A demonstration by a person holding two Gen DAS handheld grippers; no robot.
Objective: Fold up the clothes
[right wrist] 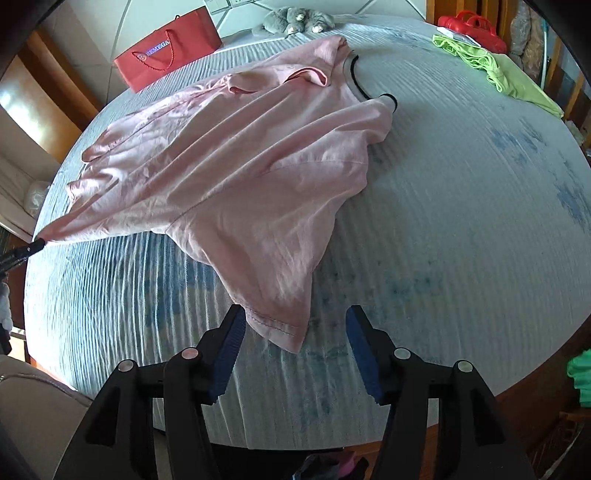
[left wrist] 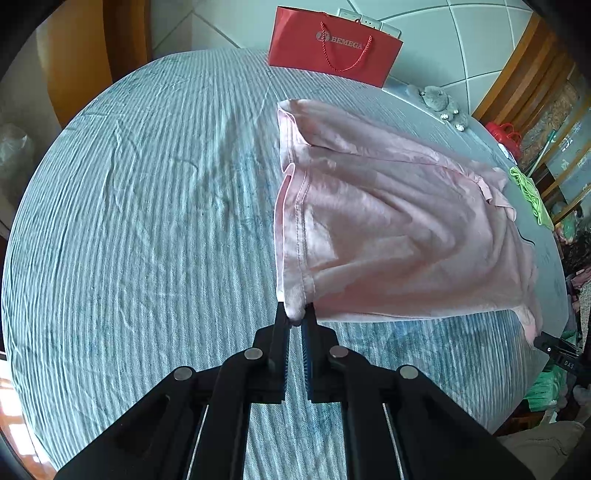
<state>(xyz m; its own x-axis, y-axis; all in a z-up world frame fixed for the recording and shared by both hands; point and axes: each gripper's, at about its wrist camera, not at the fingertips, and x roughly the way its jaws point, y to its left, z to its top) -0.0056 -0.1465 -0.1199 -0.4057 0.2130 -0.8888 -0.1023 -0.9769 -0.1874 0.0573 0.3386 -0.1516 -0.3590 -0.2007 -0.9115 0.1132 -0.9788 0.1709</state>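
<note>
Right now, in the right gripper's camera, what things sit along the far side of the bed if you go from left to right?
Red paper bag → grey stuffed animal → lime-green garment, with a red basket just behind the garment's left end.

Soft matt pink cotton-like T-shirt (right wrist: 236, 155) on ribbed, crinkled pale-blue cloth bedspread (left wrist: 147, 229); glossy red paper bag (left wrist: 332, 46).

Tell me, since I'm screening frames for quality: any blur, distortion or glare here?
Left wrist view: fisheye bends the bed; the pink shirt looks slightly smeared. Right wrist view: same bending, shirt sharp, bright glare at the left edge.
</note>
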